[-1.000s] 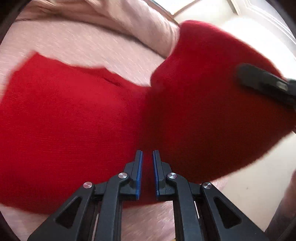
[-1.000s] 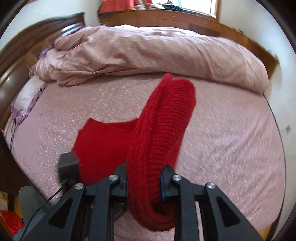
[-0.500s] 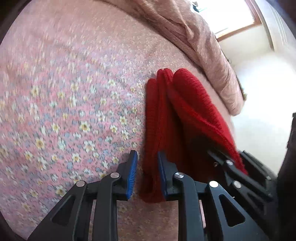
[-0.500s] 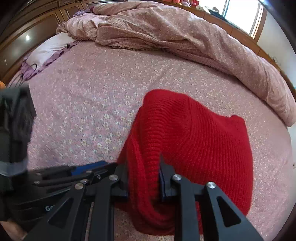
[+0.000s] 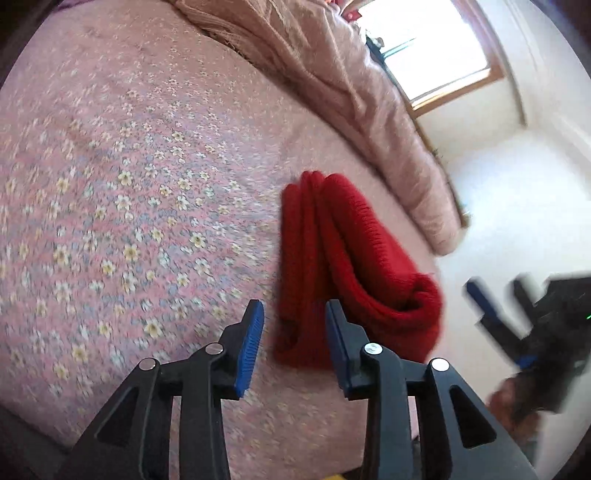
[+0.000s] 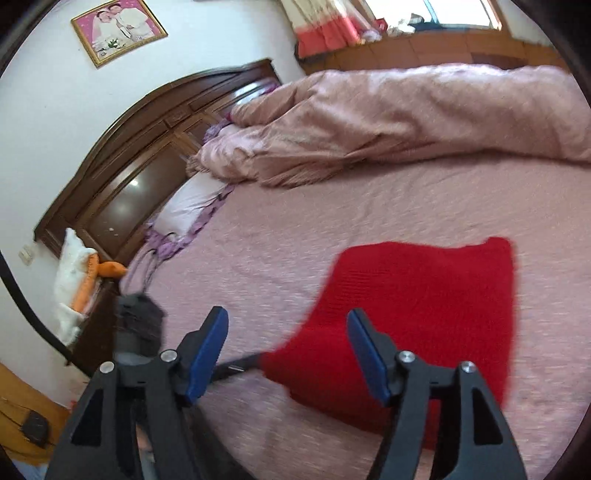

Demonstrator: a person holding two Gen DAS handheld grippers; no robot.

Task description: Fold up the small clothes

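A red knitted garment [image 5: 347, 266] lies folded on the pink flowered bed sheet [image 5: 122, 206]; in the right wrist view it shows as a flat red rectangle [image 6: 424, 314]. My left gripper [image 5: 295, 336] is open, its blue pads either side of the garment's near edge, holding nothing. My right gripper [image 6: 288, 354] is open and empty, above the garment's near left corner. The right gripper also shows blurred at the right of the left wrist view [image 5: 524, 314].
A rumpled pink duvet [image 6: 406, 122] lies along the far side of the bed. A dark wooden headboard [image 6: 147, 155] and a pillow [image 6: 192, 206] stand at the left. A framed photo [image 6: 118, 29] hangs on the wall. A window [image 5: 436, 48] is at the back.
Both grippers let go of the red garment and opened. It now lies folded flat on the bed. Both grippers have drawn back from it.
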